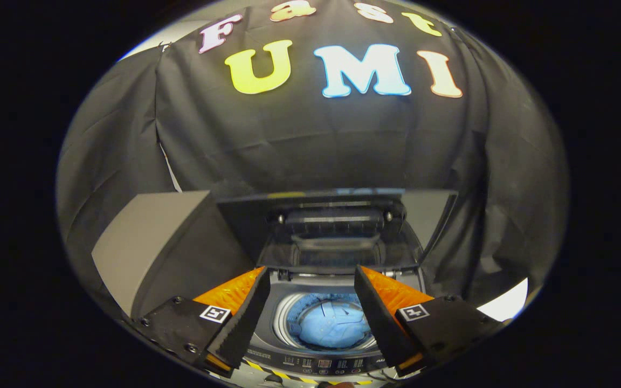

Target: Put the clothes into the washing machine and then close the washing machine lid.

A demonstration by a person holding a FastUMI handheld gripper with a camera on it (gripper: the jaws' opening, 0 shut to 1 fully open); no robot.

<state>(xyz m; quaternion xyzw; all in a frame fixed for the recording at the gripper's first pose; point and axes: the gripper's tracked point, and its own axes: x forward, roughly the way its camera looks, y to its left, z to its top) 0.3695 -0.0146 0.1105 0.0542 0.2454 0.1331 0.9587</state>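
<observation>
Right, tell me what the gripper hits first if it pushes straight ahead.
Probably the raised lid of the washing machine, standing just beyond the open, empty fingers. The blue clothes lie lower, in the drum. Depth is uncertain.

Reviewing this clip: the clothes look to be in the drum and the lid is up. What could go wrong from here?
1. The lid stands upright behind the drum, and the open gripper holds nothing and is not touching it. A push placed badly might slip off the lid's edge.
2. If released early, the lid might slam down onto the control panel.
3. The blue clothes appear to lie low in the drum, so snagging seems unlikely, though the drum's near side is hidden.
</observation>
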